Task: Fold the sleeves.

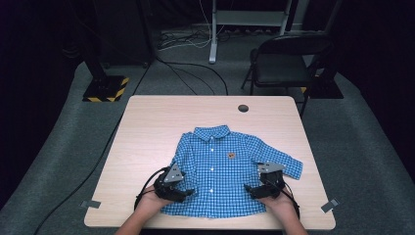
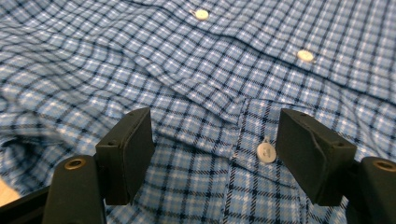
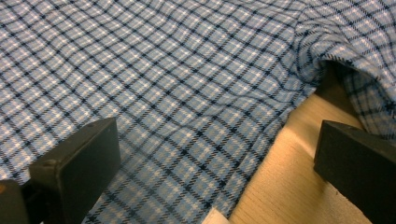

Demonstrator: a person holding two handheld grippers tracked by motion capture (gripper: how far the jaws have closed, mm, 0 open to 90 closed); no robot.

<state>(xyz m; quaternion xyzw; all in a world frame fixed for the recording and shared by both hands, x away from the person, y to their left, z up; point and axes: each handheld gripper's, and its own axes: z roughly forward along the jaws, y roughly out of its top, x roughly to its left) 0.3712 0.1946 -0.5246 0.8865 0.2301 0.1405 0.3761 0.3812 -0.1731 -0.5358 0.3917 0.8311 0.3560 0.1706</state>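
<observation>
While the blue checked cotton shirt (image 1: pixel 222 169) lies face up, collar toward twelve o'clock, at the near middle of the pale wooden table (image 1: pixel 151 122), the left gripper (image 1: pixel 188 194) rests at its seven o'clock and the right gripper (image 1: pixel 248 188) at its four o'clock.

Left gripper view: jaws spread, nothing held, a white button (image 2: pixel 266 152) between them.

Right gripper view: jaws released, straddling the shirt's side edge and bare wood.

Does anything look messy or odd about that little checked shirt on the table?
Mostly tidy: the shirt lies flat, buttoned, collar away from the person. In the left gripper view the fabric is bunched into a ridge beside the buttons. Both grippers, left and right, hover open over it.
</observation>
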